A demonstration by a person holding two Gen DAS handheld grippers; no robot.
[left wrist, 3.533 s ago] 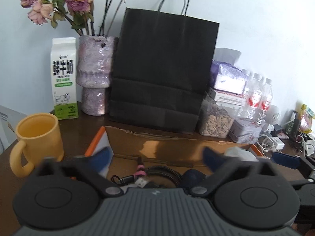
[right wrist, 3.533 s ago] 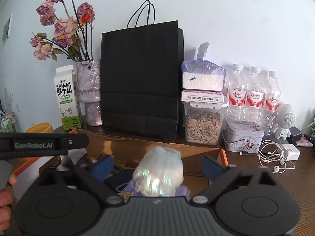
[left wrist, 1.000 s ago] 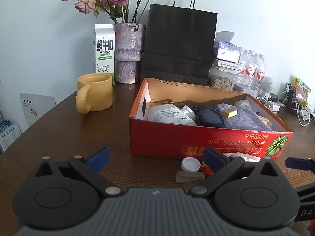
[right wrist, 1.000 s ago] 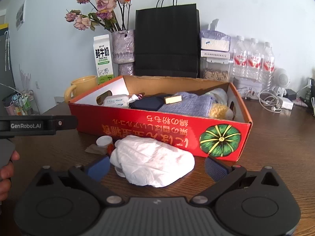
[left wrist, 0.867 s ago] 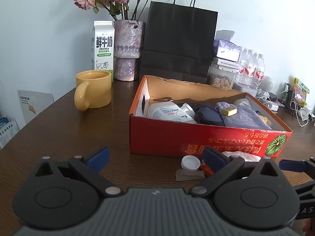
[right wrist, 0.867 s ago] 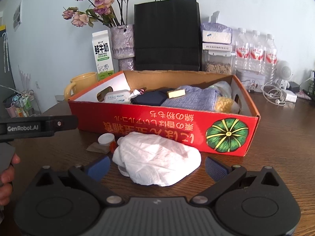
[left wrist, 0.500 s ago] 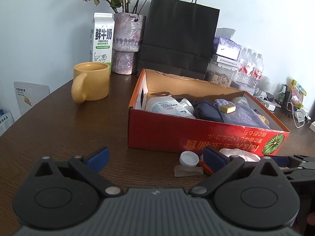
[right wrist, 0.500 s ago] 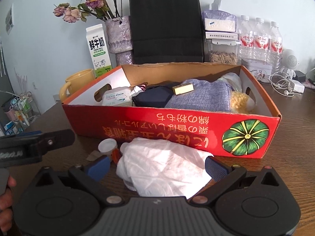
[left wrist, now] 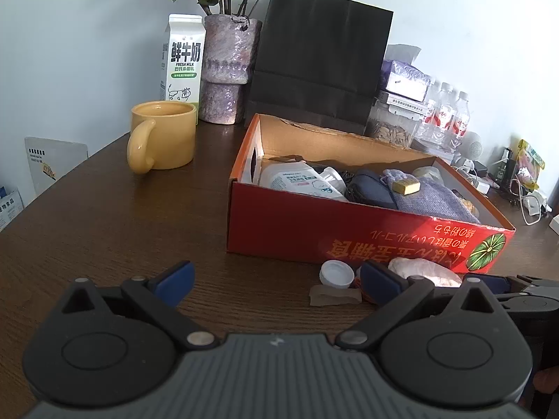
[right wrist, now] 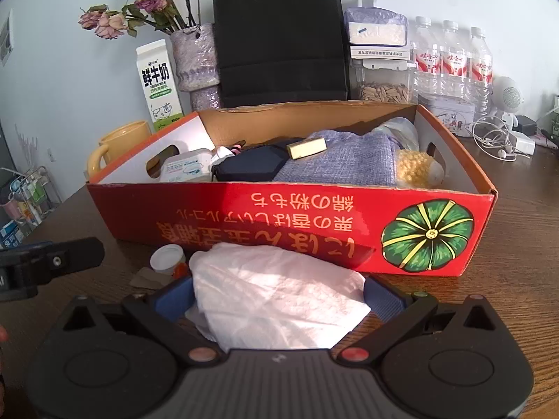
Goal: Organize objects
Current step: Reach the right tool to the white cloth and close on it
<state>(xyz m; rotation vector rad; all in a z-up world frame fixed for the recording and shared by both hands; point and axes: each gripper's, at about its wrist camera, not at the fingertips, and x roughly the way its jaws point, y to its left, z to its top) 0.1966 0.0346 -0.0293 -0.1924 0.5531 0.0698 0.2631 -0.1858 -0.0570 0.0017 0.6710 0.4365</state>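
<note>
A red cardboard box [right wrist: 290, 225] holds a white bottle [right wrist: 187, 170], a dark pouch [right wrist: 253, 164], a grey cloth bag [right wrist: 346, 159] and a small gold block [right wrist: 306, 147]. A crumpled white plastic bag [right wrist: 279, 293] lies on the table before the box, between the open fingers of my right gripper [right wrist: 279, 302], which straddle it. My left gripper [left wrist: 276, 277] is open and empty over bare wood, left of a white cap [left wrist: 336, 272] and a brown scrap [left wrist: 333, 295]. The box [left wrist: 314, 230] and the bag [left wrist: 422, 269] also show in the left wrist view.
A yellow mug [left wrist: 162, 134], a milk carton [left wrist: 183, 66], a vase of dried flowers [left wrist: 229, 70] and a black paper bag [left wrist: 319, 59] stand behind the box. Water bottles [right wrist: 450, 63], a seed jar [right wrist: 384, 85], a tin and cables [right wrist: 496, 139] fill the back right.
Both grippers pulled back out of the box and came down to table level. The right gripper has advanced until its open fingers straddle the white bag. The left has edged forward.
</note>
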